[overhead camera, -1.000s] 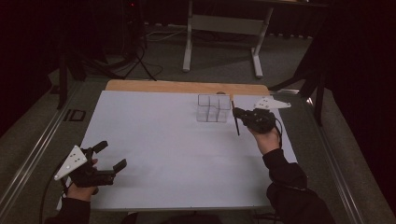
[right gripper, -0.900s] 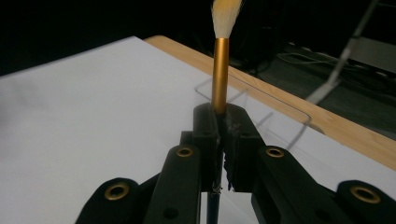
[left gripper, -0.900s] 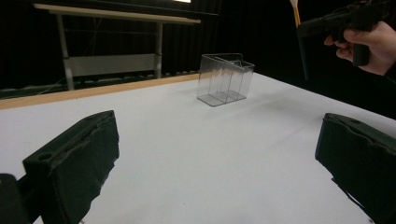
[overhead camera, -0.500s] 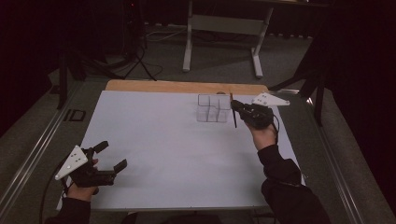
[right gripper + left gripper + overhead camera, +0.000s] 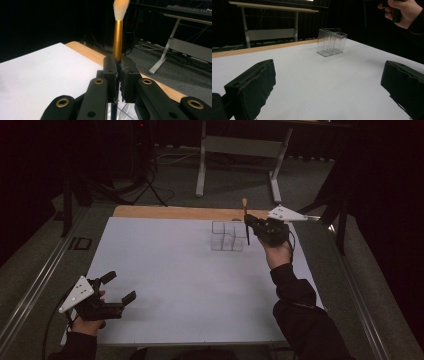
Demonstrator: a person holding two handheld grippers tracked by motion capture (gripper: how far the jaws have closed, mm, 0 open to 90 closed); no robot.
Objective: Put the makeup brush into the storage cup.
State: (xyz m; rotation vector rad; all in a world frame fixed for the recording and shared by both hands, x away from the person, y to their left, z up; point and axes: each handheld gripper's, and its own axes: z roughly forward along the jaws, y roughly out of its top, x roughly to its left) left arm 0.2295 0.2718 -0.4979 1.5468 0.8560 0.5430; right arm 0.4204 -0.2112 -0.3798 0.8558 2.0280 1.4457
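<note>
A: High view. The right gripper (image 5: 248,222) holds a brush (image 5: 245,218) upright just beside the clear organizer (image 5: 229,236), at its right edge, bristles up and the dark handle pointing down. The left gripper (image 5: 120,287) rests on the white table (image 5: 190,285), well apart from the organizer, near the front-left corner.

B: And its jaws?

A: Left gripper view. Both black jaws stand wide apart with nothing between them; beyond them the organizer (image 5: 331,42) sits empty, and the other hand (image 5: 403,12) hovers above and to its right.

B: The brush itself?

A: Right gripper view. The jaws are clenched on the brush (image 5: 117,40) just under its gold ferrule, pale bristles topmost; a clear edge of the organizer shows below the jaws.

B: So which step is this?

A: It looks like the carry is done and the placing pends. The next move likely calls for centring the handle tip over one compartment, lowering straight, then releasing.
</note>
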